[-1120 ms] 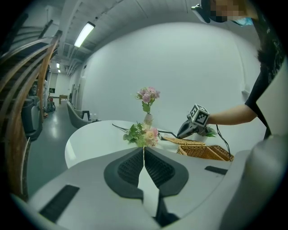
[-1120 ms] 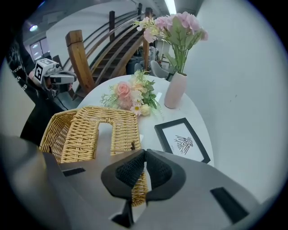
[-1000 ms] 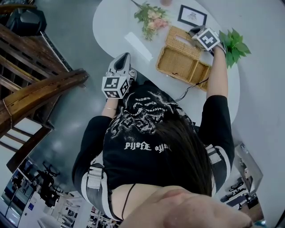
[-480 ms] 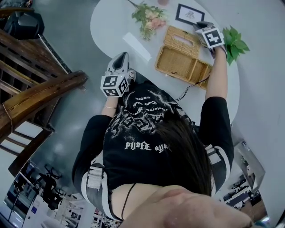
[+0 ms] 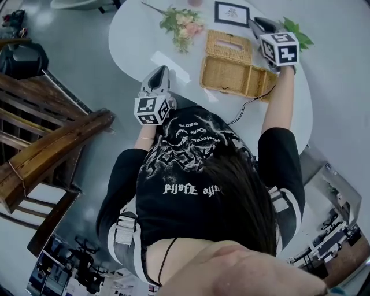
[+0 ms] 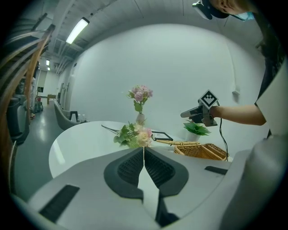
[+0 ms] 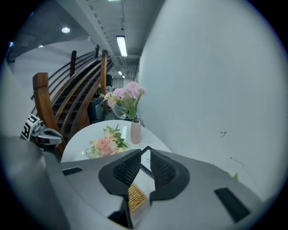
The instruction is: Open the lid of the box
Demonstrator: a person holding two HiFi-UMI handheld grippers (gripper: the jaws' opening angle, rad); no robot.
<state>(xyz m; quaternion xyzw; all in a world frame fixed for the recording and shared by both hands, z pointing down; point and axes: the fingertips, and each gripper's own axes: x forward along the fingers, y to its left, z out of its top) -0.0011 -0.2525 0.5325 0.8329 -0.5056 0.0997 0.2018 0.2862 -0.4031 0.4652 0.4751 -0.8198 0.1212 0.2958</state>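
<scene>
Grey left gripper [image 5: 159, 73]: held at the near edge of the white table [image 5: 139, 40], well apart from the box. Jaws pressed together, nothing between them.

Bouquet [image 5: 180, 23]: lies flat, left of the box. No hazard judged.

Wicker box [image 5: 231, 75]: mid-table, basket open to the top. Lid [image 5: 227, 46] is swung back on the far side and lies about level, so the opening looks done. Risk: a knock to the lid's far edge could tip it shut again.

Framed card [image 5: 232, 13]: just beyond the lid. Risk: it could be pushed if the lid slides back.

Right gripper [image 5: 257, 24]: raised above the lid's far right corner, touching nothing. Its jaws have just been opening and stand apart, empty.

Dark cable [image 5: 250, 104]: trails past the box's near right corner. Risk: a tug from the right arm could snag the wicker and drag the box.

Green plant [image 5: 296, 33]: just beside the right gripper. Risk: a careless swing could brush it.
</scene>
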